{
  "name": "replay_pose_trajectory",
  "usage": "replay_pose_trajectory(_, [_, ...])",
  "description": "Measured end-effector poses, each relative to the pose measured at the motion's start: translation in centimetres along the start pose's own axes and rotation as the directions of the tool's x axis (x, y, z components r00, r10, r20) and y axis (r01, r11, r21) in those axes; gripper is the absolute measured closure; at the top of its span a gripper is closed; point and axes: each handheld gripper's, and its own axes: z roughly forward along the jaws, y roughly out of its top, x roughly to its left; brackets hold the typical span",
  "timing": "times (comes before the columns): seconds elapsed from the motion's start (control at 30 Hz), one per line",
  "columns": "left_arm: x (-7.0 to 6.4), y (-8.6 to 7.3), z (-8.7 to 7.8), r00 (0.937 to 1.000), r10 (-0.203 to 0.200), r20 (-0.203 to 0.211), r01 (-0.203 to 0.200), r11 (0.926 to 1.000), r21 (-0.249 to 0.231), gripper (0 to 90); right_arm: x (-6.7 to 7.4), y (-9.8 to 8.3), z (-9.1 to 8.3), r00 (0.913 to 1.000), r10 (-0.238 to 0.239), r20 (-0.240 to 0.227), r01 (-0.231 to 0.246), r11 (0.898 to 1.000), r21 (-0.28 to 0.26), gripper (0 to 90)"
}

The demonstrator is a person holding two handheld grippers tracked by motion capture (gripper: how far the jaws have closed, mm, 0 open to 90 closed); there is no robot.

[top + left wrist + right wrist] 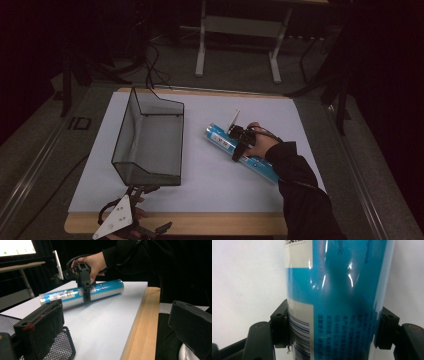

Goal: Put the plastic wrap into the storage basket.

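A blue and silver tube [240,147] is seen lying on its side on the white surface [210,175], to the right of the mesh basket [150,140] and well apart from it. Its glossy film wrap is judged slippery and likely soft to a hard squeeze, while the long body is probably light but apt to roll and to tip if held near one end; a hold near mid-length is therefore judged best. The right gripper [239,146] is closed across the tube near its middle, both jaws pressed against its sides. The left gripper [131,200] is held wide open at the basket's near edge, nothing between its jaws.
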Motion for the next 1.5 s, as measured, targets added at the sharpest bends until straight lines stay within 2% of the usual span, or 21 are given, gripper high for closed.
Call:
replay_pose_trajectory(0.17, [0.0,0.0,0.0,1.0000,0.002,-0.003,-0.002,1.0000,0.000,0.7,-0.4,-0.1,-1.5,0.9970,0.077,-0.011,-0.077,0.996,-0.034,31.8])
replay_pose_trajectory(0.3, [0.0,0.0,0.0,1.0000,0.003,-0.003,-0.003,1.0000,-0.001,0.7,-0.7,-0.2,-2.9,0.9919,0.123,-0.032,-0.125,0.989,-0.082,31.8])
replay_pose_trajectory(0.37, [0.0,0.0,0.0,1.0000,0.003,-0.003,-0.003,1.0000,-0.001,0.7,-0.6,-0.1,-3.4,0.9887,0.145,-0.037,-0.148,0.985,-0.084,31.8])
replay_pose_trajectory(0.47, [0.0,0.0,0.0,1.0000,-0.001,0.000,0.001,1.0000,-0.004,0.7,-0.7,-0.1,-4.9,0.9799,0.195,-0.039,-0.199,0.970,-0.136,31.9])
replay_pose_trajectory(0.53, [0.0,0.0,0.0,1.0000,0.000,-0.001,0.000,1.0000,-0.005,0.7,-0.8,0.0,-5.2,0.9770,0.208,-0.044,-0.213,0.966,-0.145,31.9])
replay_pose_trajectory(0.7, [-0.1,0.1,0.0,1.0000,0.003,-0.004,-0.003,1.0000,-0.003,0.7,-0.6,0.2,-7.1,0.9525,0.290,-0.092,-0.304,0.923,-0.237,31.9])
replay_pose_trajectory(0.77, [0.0,0.1,0.0,1.0000,0.003,-0.005,-0.003,1.0000,-0.004,0.7,-0.5,0.4,-7.7,0.9489,0.299,-0.102,-0.315,0.910,-0.268,31.9])
replay_pose_trajectory(0.87, [0.0,0.1,0.0,1.0000,0.004,-0.007,-0.004,1.0000,-0.004,0.7,-0.2,0.9,-8.7,0.9480,0.306,-0.088,-0.318,0.902,-0.292,31.9])
replay_pose_trajectory(1.0, [-0.1,0.1,0.0,1.0000,0.004,-0.006,-0.004,1.0000,-0.004,0.7,0.2,1.6,-9.9,0.9429,0.311,-0.118,-0.333,0.886,-0.322,31.8])
replay_pose_trajectory(1.07, [0.0,0.1,0.0,1.0000,0.004,-0.006,-0.004,1.0000,-0.004,0.7,0.4,2.0,-10.5,0.9376,0.323,-0.130,-0.348,0.873,-0.342,31.8])
replay_pose_trajectory(1.1, [0.0,0.1,0.0,1.0000,0.004,-0.007,-0.004,1.0000,-0.004,0.7,0.5,2.3,-10.8,0.9359,0.326,-0.132,-0.352,0.862,-0.364,31.8])
replay_pose_trajectory(1.13, [0.0,0.1,0.0,0.9999,0.006,-0.008,-0.006,1.0000,-0.003,0.7,0.6,2.6,-11.0,0.9348,0.327,-0.139,-0.355,0.858,-0.370,31.8])
replay_pose_trajectory(1.17, [0.0,0.1,0.0,0.9999,0.006,-0.011,-0.006,1.0000,-0.001,0.7,0.8,2.9,-11.3,0.9304,0.335,-0.149,-0.367,0.847,-0.386,31.8])
replay_pose_trajectory(1.2, [0.0,0.1,0.0,0.9999,0.006,-0.011,-0.006,1.0000,-0.001,0.7,0.8,2.9,-11.3,0.9304,0.335,-0.149,-0.367,0.847,-0.386,31.8])
replay_pose_trajectory(1.23, [0.0,0.1,-0.1,0.9999,0.003,-0.010,-0.003,1.0000,-0.004,0.7,1.1,3.6,-11.8,0.9199,0.350,-0.177,-0.392,0.826,-0.406,31.8])
replay_pose_trajectory(1.3, [0.0,0.1,-0.1,0.9999,0.003,-0.011,-0.003,1.0000,-0.005,0.7,1.4,4.3,-12.2,0.9151,0.358,-0.186,-0.403,0.816,-0.414,31.9])
replay_pose_trajectory(1.33, [0.0,0.1,-0.1,0.9999,0.003,-0.011,-0.003,1.0000,-0.005,0.7,1.4,4.3,-12.2,0.9151,0.358,-0.186,-0.403,0.816,-0.414,31.9])
replay_pose_trajectory(1.37, [0.0,0.1,-0.2,0.9999,0.002,-0.014,-0.002,1.0000,-0.007,0.7,1.5,4.5,-12.4,0.9136,0.361,-0.187,-0.407,0.809,-0.424,31.8])
replay_pose_trajectory(1.4, [0.0,0.1,-0.2,0.9999,0.003,-0.013,-0.003,1.0000,-0.006,0.7,1.9,5.6,-13.0,0.9069,0.376,-0.191,-0.421,0.795,-0.436,31.9])
replay_pose_trajectory(1.43, [0.0,0.1,-0.2,0.9999,0.005,-0.013,-0.005,1.0000,-0.006,0.7,1.9,5.6,-13.0,0.9069,0.376,-0.191,-0.421,0.795,-0.436,31.9])
replay_pose_trajectory(1.5, [0.0,0.1,-0.2,0.9999,0.008,-0.015,-0.008,1.0000,-0.006,0.7,2.1,6.2,-13.4,0.9013,0.383,-0.203,-0.433,0.783,-0.447,31.8])
